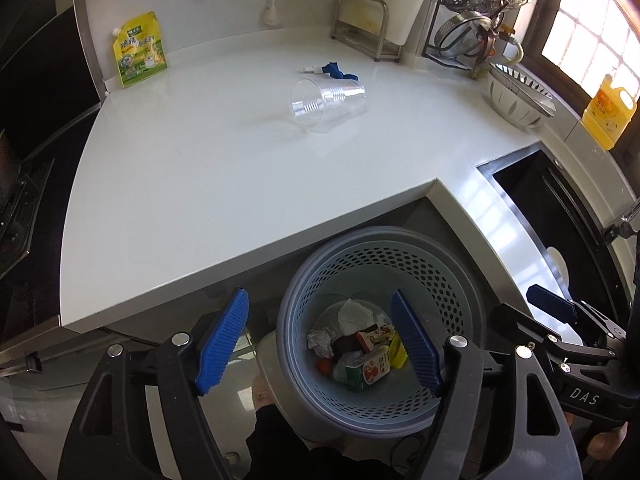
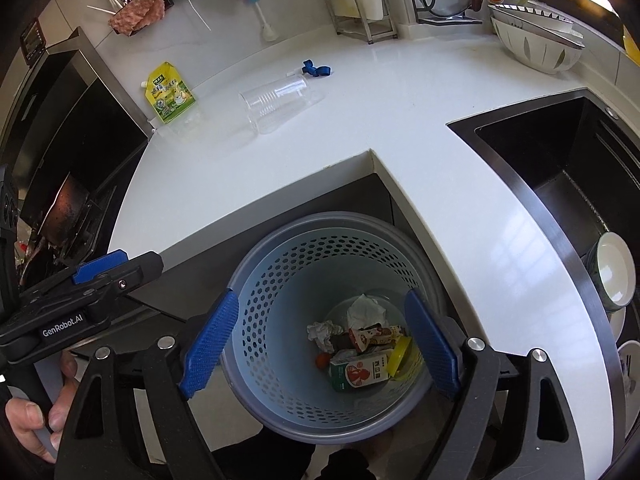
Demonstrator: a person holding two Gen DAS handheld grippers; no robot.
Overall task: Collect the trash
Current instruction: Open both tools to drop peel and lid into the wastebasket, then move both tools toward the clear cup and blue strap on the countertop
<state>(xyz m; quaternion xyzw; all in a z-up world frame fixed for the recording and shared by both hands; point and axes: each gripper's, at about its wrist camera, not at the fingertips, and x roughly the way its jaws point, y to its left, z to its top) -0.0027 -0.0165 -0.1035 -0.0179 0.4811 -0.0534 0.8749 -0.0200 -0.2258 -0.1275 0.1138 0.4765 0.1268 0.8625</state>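
- Left gripper (image 1: 320, 344) and right gripper (image 2: 320, 344): jaws wide, nothing between, above perforated bin (image 2: 280, 280).
- Bin holds milk carton (image 2: 360, 374), crumpled paper (image 2: 366, 310).
- Counter (image 1: 200, 160) beyond: clear cup (image 1: 328, 102) on its side, yellow pouch (image 1: 140, 50) further back.

My left gripper (image 1: 320, 344) and right gripper (image 2: 320, 342) both have black arms and ribbed blue pads. Below them the perforated wastebasket (image 2: 280, 280) is pale blue with a grey outer rim, dotted all over with round holes. Inside lie white crumpled tissues (image 2: 366, 308), a green, white and red carton (image 2: 360, 372) and a yellow wrapper (image 2: 400, 354). On the white countertop (image 1: 200, 160) are a clear ridged plastic cup (image 1: 326, 100), a yellow-green spouted pouch (image 1: 140, 50) and a blue scrap (image 1: 336, 70).
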